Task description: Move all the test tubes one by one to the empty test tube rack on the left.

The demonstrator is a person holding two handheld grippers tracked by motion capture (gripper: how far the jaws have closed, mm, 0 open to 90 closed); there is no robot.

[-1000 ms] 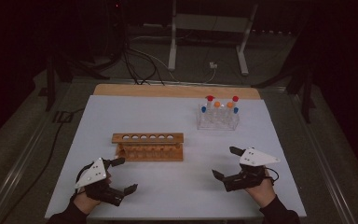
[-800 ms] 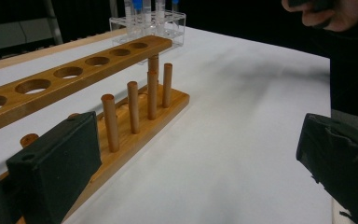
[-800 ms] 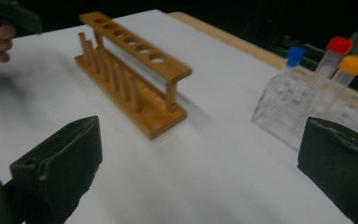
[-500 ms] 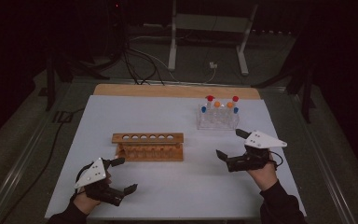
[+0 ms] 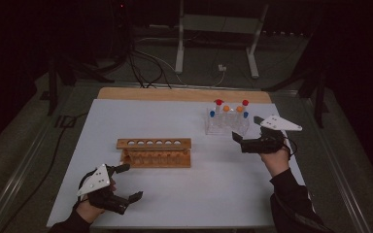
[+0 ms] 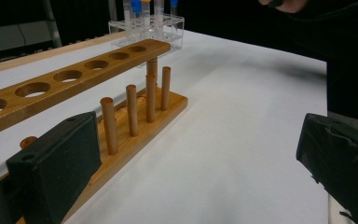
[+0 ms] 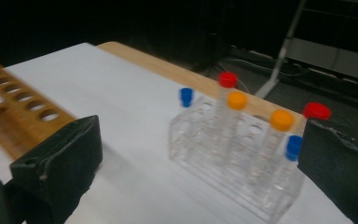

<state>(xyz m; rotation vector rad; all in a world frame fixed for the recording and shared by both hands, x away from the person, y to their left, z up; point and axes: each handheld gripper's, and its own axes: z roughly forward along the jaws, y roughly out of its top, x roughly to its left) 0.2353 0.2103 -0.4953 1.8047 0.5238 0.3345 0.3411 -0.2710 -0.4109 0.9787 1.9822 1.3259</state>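
My right gripper (image 5: 245, 132) sits right of centre in the high view, jaws spread wide and holding nothing, just beside the clear rack (image 5: 227, 124) that stands in the upper right part of the white table (image 5: 175, 194). In the right gripper view the clear rack (image 7: 235, 158) fills the middle and right of the frame between my two black jaws — apart from both, not touching. It carries capped tubes upright: a red cap (image 7: 227, 79) at the back, two orange caps (image 7: 237, 100) in the middle row, two blue caps (image 7: 185, 95) and another red one (image 7: 316, 110) at the far right, part behind the right jaw.

My left gripper (image 5: 126, 182) is low at the lower left of the high view, jaws also spread, nothing between them. It lies just beside the near left corner of the wooden rack (image 5: 155, 151), which stands at the centre of the table, its holes bare. In the left gripper view the wooden rack (image 6: 135, 116) runs from lower left toward the top centre — top board with round holes, pegs upright on the base. The left jaw overlaps its near end; I cannot tell whether it touches. The clear rack (image 6: 147, 30) shows behind it at the top edge.

The two racks are well apart.
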